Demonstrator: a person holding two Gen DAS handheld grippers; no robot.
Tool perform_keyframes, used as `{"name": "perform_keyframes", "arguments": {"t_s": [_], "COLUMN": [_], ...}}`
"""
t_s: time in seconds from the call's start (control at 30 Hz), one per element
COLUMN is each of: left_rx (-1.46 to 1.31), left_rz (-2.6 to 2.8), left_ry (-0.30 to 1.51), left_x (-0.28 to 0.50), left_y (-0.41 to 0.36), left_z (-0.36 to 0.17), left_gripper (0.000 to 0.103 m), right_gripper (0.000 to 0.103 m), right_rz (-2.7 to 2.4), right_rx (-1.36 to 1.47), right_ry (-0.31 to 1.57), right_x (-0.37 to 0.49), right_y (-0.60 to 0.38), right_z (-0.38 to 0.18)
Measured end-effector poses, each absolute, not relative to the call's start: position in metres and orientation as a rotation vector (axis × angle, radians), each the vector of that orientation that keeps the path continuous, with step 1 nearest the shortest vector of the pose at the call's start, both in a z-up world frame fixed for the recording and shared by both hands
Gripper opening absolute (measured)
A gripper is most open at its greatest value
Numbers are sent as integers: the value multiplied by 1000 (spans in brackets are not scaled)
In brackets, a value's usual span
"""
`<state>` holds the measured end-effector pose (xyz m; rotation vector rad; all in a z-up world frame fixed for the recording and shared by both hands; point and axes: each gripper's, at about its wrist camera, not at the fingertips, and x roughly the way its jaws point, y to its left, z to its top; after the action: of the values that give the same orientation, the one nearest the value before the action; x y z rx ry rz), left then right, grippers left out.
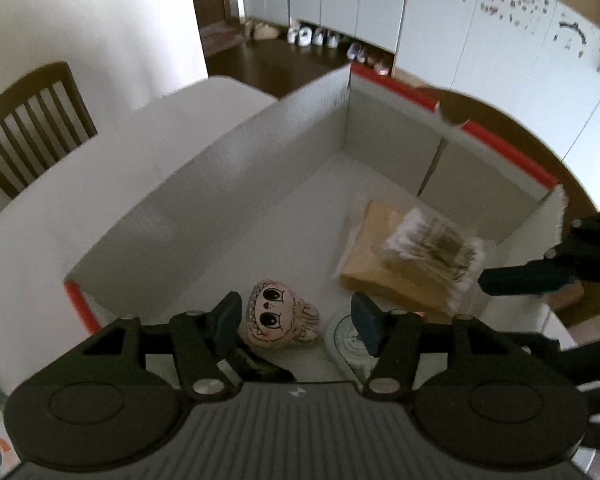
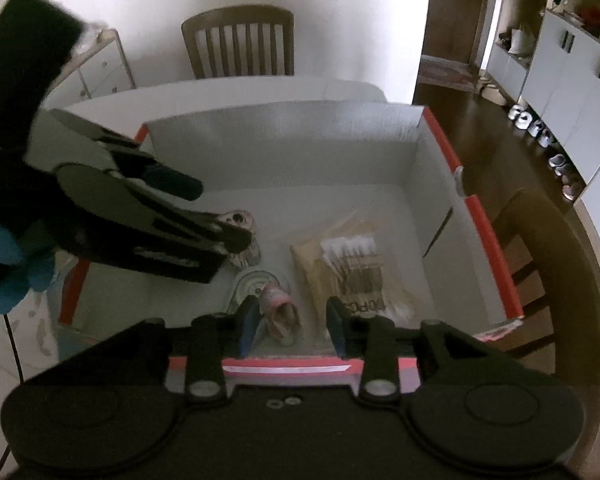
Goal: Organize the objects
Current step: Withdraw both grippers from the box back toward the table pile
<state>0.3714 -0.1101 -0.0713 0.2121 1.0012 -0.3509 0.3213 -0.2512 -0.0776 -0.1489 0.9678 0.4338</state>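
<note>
A cardboard box (image 1: pixel 220 184) with white walls and a red rim (image 2: pixel 488 240) stands on the white table. On its floor lies a small plush toy with a drawn face (image 1: pixel 278 318). My left gripper (image 1: pixel 296 322) hangs over it, open, and only the left pad is near the toy. In the right wrist view the left gripper (image 2: pixel 208 212) half hides the toy (image 2: pixel 242 220). My right gripper (image 2: pixel 292 322) is open above a small pink and white object (image 2: pixel 278 312), its pads apart from it. A brown bag of cotton swabs (image 2: pixel 356 276) (image 1: pixel 420 256) lies beside them.
A clear round item (image 2: pixel 256 284) (image 1: pixel 346 336) lies on the box floor between toy and bag. Wooden chairs (image 2: pixel 238 44) (image 1: pixel 32 120) stand at the table (image 1: pixel 40 240). White cabinets (image 1: pixel 480 40) and shoes (image 1: pixel 312 36) line the far floor. A gloved hand (image 2: pixel 8 264) holds the left gripper.
</note>
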Motion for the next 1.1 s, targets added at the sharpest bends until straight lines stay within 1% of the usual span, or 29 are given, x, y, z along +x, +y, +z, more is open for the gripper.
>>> {"name": "perform_keyframes", "arguments": {"t_s": [0.27,0.7,0.77,0.83,0.97,1.0,1.03,1.1], "left_rx": [173,98,73,61,23,16,11,13], "left_rz": [-373,-398,-403,-400,-392,-390,-388,-377], "left_ry": [910,820,811,802,793,792,789,775], "left_x": [337,284,275,267,251,248,244,235], "left_y": [-90,-47,-36,-27,-6,-1,4,14], "left_z": [-42,-14,-9,-6,-3,-3,-2,-2], "left_gripper": [59,59,59,59,59,61,66,69], "right_gripper": [41,45,47,54,54,55,55,56], "right_rz": [416,408,409,414,420,421,424,425], "right_rx": [-132,-80,-75,-67,-59,-53,-50,-48], "right_ry": [914,838,828,823,819,821,820,815], "right_x": [306,274,268,263,252,250,246,240], "right_y": [-250,-220,-213,-206,-187,-182,-177,-167], "right_z": [-53,-22,-19,-18,-18,-18,-19,-19]}}
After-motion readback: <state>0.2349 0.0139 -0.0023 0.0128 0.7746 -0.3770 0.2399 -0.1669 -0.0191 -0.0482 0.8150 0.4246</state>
